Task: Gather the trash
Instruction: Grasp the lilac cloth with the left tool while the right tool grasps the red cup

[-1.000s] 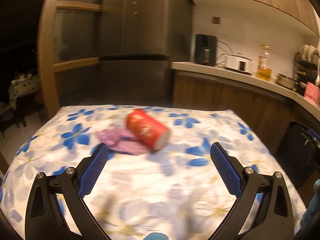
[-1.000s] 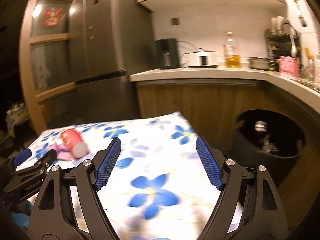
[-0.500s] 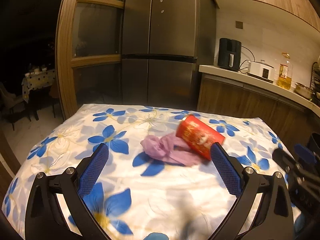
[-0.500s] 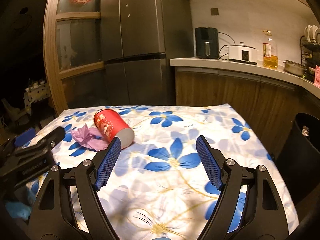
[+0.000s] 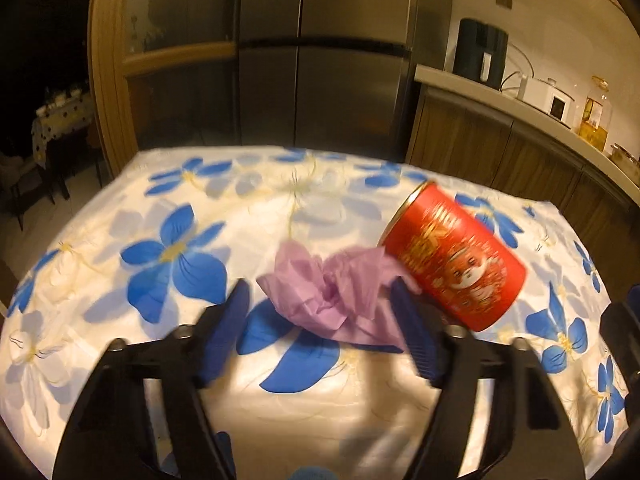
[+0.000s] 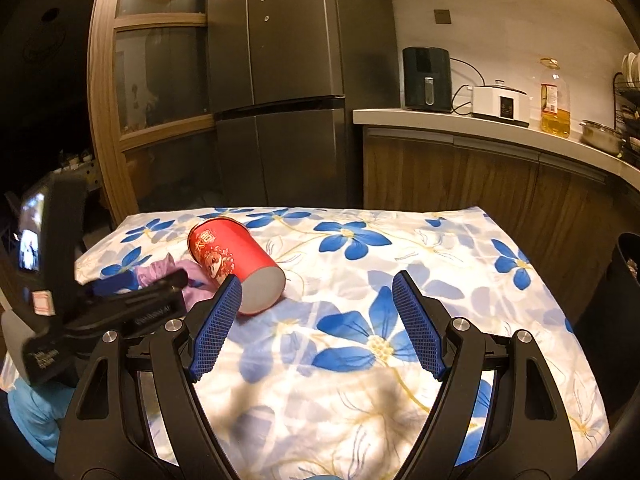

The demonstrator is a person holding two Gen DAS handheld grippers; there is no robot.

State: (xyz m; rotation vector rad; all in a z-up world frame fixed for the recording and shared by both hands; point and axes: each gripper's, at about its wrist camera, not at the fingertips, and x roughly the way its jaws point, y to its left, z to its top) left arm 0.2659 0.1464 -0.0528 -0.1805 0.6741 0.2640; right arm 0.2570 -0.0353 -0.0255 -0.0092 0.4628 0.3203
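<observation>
The left tool [image 5: 320, 316] is reaching over the crumpled purple tissue [image 5: 328, 296], and its jaws have just been closing in. The tissue is lying between the tips, but the pads are not yet pressing on it, so the tool is still spread. The right tool [image 6: 316, 320] is standing spread over bare cloth with nothing between its jaws.

The red paper cup [image 5: 452, 256] is lying on its side just beyond the left tool's right finger, touching the far end of the tissue. In my judgement that is the main risk: as the jaws are narrowing, the right finger could be nudging the cup, which is round and light and may roll off across the cloth. The tissue is thin and flat, so the pads could also be pinching up the tablecloth [image 5: 180, 248] with it, or catching only a corner that slips free.

The table is wearing a loose white cloth with blue flowers, soft and slightly rumpled. Ahead of both tools a dark fridge [image 6: 280, 80] is standing, with a kitchen worktop [image 6: 480, 128] to its right. A black bin [image 6: 628, 280] is waiting at the right tool's far right edge.
</observation>
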